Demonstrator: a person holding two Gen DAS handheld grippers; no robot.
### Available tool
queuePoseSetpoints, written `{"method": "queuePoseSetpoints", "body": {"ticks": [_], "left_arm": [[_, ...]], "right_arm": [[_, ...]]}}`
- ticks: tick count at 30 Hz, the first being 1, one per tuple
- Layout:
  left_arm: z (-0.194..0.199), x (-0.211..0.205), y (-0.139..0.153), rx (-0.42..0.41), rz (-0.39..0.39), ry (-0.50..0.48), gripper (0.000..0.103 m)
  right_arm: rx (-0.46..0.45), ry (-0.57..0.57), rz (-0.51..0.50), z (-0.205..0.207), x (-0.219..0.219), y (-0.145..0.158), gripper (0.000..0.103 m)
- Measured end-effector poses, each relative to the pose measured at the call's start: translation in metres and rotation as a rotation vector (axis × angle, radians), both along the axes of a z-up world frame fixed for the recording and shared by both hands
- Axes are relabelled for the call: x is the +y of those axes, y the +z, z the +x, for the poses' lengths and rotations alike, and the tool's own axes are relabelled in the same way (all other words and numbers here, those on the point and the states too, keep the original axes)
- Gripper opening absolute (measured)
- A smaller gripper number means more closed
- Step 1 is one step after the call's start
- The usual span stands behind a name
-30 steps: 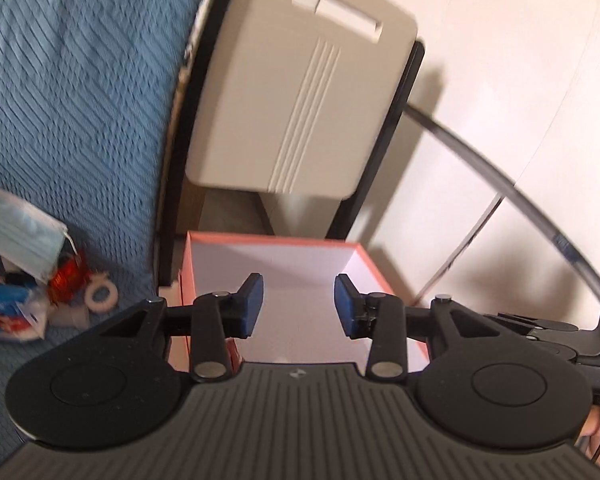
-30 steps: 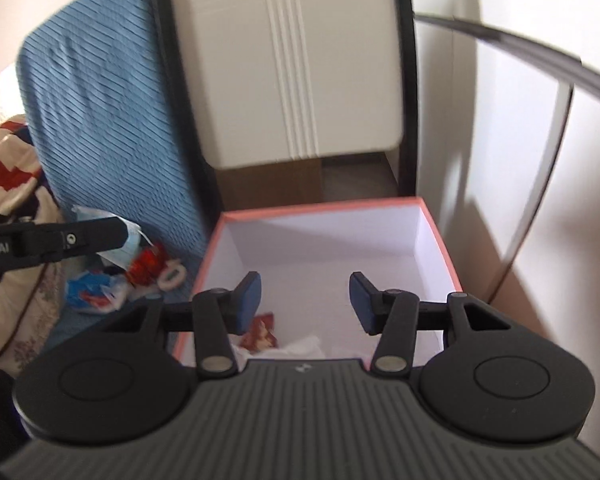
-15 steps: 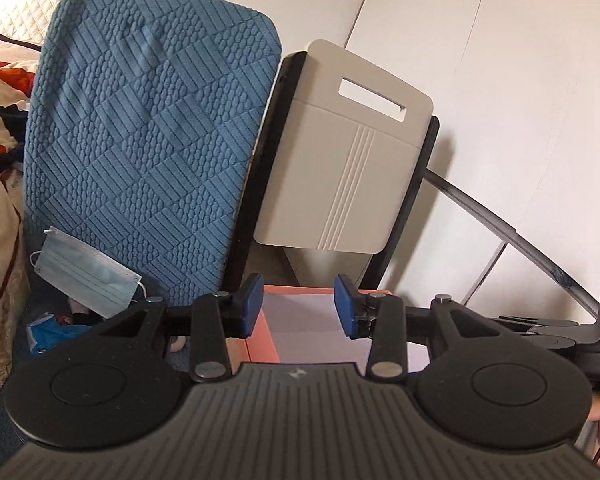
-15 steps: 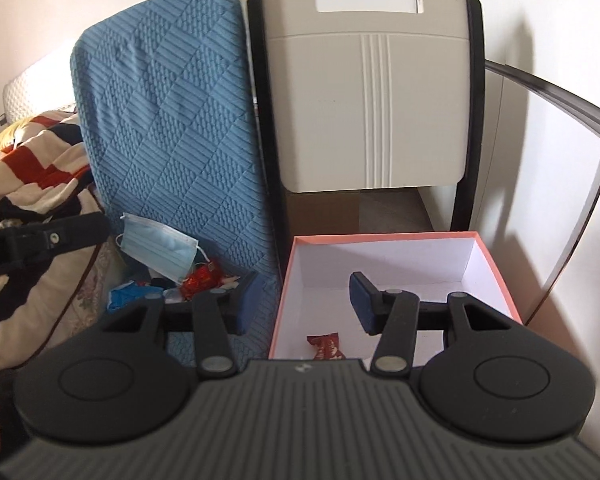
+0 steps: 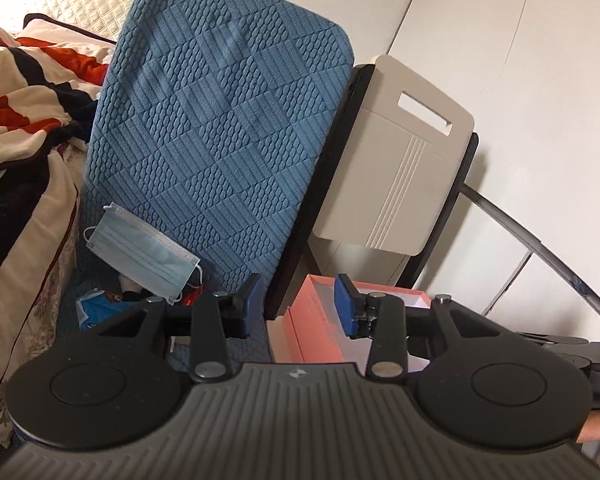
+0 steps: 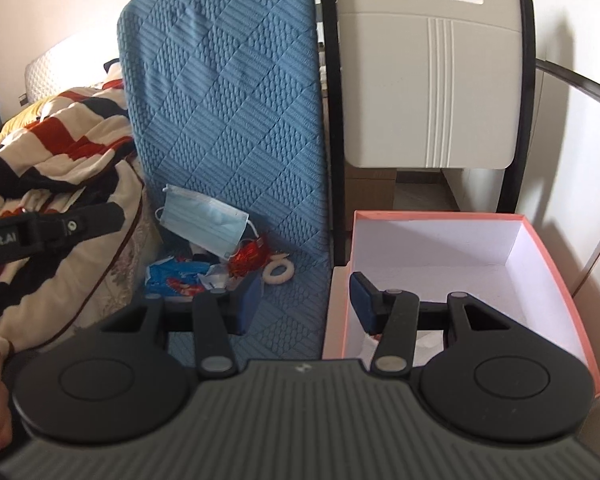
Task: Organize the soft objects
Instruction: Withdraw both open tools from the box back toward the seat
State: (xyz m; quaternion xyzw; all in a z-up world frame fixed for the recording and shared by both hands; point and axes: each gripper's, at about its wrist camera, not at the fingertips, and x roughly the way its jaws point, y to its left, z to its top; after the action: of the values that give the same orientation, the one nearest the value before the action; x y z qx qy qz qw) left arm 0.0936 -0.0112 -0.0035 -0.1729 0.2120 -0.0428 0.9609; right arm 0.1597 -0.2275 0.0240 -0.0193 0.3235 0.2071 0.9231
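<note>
Both the left hand-held gripper (image 5: 298, 306) and right hand-held gripper (image 6: 306, 300) stood half open, empty; the face mask (image 6: 204, 226) lay ahead-left of the right one, the pink box (image 6: 556, 280) ahead-right

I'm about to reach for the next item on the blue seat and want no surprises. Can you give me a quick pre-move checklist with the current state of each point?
1. Right gripper empty, jaws apart: ok.
2. Left gripper empty, jaws apart: ok.
3. Face mask reachable: ok, it leans on the blue seat cover with nothing lying on it.
4. Small items under the mask separable: cannot tell; the red wrapper, blue packet and white ring lie bunched together.
5. Pink box open with room inside: ok, mostly bare white floor.
6. Box contents near its front wall: cannot tell, the right gripper hides them.
</note>
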Motion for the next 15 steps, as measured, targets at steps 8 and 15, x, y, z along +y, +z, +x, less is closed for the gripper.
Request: {"method": "queuePoseSetpoints", "body": {"ticks": [8,15], "left_arm": [[-0.013,0.022,-0.036,0.076,0.063,0.03,0.045],[-0.011,0.041,-0.061,0.149,0.069,0.12,0.045]], "right_arm": [[0.05,0.023,-0.026,-0.014,0.025,-0.023,0.052],[0.062,0.042,-0.078,-0.023,0.049,-0.044,0.052]]}}
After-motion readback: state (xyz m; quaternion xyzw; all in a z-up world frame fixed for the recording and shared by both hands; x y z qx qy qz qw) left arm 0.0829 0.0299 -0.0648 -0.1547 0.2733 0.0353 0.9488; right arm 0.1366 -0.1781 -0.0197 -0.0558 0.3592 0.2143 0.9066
